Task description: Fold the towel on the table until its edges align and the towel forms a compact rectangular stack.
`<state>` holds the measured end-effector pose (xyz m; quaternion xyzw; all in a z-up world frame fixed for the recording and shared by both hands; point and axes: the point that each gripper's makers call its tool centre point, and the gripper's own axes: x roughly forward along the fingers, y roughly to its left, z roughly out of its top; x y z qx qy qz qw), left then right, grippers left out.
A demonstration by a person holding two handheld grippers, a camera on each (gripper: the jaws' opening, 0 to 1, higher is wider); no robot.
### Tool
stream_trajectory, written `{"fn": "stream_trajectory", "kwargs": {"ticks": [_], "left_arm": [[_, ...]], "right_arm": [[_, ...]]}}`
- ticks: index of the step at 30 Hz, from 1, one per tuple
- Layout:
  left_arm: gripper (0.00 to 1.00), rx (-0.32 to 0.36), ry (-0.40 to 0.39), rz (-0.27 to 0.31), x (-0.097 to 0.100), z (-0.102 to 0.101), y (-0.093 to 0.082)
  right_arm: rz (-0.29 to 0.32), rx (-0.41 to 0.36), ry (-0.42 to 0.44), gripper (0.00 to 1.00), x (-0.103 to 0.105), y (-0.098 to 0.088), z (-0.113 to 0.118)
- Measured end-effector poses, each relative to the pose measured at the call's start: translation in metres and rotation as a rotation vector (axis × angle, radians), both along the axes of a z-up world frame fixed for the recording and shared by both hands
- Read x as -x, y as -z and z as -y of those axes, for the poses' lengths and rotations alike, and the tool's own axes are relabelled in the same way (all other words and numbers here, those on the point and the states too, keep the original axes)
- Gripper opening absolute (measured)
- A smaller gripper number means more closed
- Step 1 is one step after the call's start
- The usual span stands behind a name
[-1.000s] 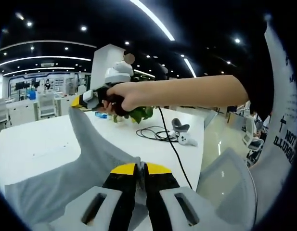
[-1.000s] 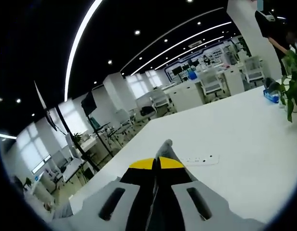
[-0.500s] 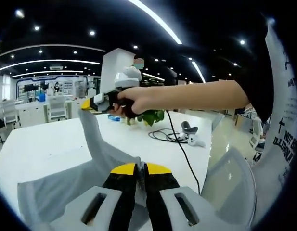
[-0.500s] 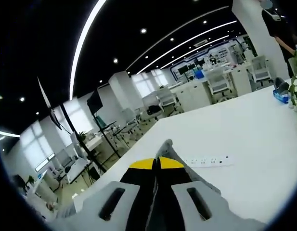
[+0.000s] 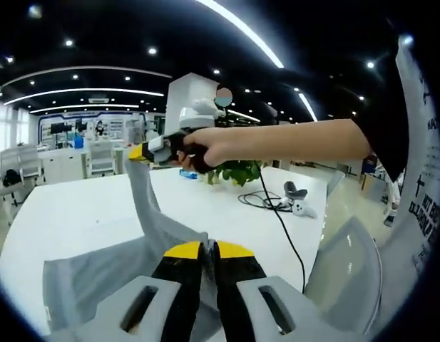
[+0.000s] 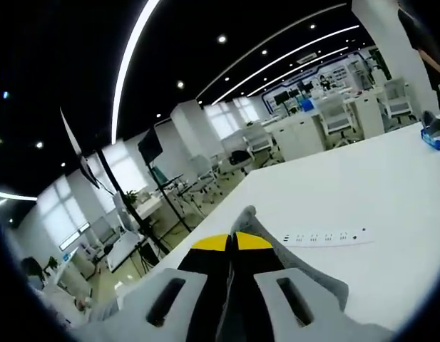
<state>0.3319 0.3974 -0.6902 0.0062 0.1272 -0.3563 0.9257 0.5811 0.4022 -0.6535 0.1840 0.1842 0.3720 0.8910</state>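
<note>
The grey towel (image 5: 113, 267) is lifted off the white table (image 5: 63, 214), stretched between both grippers. In the left gripper view my left gripper (image 5: 200, 249) is shut on one corner of it at the bottom. A person's hand holds the right gripper (image 5: 139, 152) up at the centre left, shut on another corner, with the cloth hanging from it in a ridge. In the right gripper view my right gripper (image 6: 231, 242) is shut on a grey towel tip (image 6: 244, 217) that pokes out above the yellow jaw ends.
A white power strip (image 6: 326, 237) lies on the table ahead of the right gripper. A green plant (image 5: 237, 172), a black cable (image 5: 266, 201) and white controllers (image 5: 298, 206) sit at the table's far side. Office desks and chairs stand beyond.
Both views have shifted with the hands. In the left gripper view the right gripper with its corner appears slightly further right and the towel hangs more spread out. Both grippers stay shut on the towel.
</note>
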Motion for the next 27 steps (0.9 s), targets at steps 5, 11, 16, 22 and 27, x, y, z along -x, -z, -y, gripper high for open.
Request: {"fn": "stream_trajectory", "kwargs": {"ticks": [5,11,16,22,27], "left_arm": [[0.06,-0.004,-0.031,-0.003,0.002,-0.017,0.002],[0.06,-0.004,-0.077,-0.006,0.006,-0.038,0.003],[0.06,-0.01,-0.115,-0.011,0.01,-0.056,0.006],[0.06,-0.008,-0.157,-0.022,0.014,-0.076,0.012],[0.06,-0.005,-0.184,-0.033,0.016,-0.089,0.017]], "right_arm": [[-0.003,-0.007,-0.029,0.0,0.002,0.0,-0.024],[-0.005,-0.027,-0.058,0.0,0.007,0.0,-0.05],[-0.011,-0.031,-0.079,0.0,0.011,0.003,-0.067],[-0.02,-0.032,-0.099,0.0,0.017,0.007,-0.084],[-0.023,-0.029,-0.109,0.0,0.019,0.009,-0.094]]}}
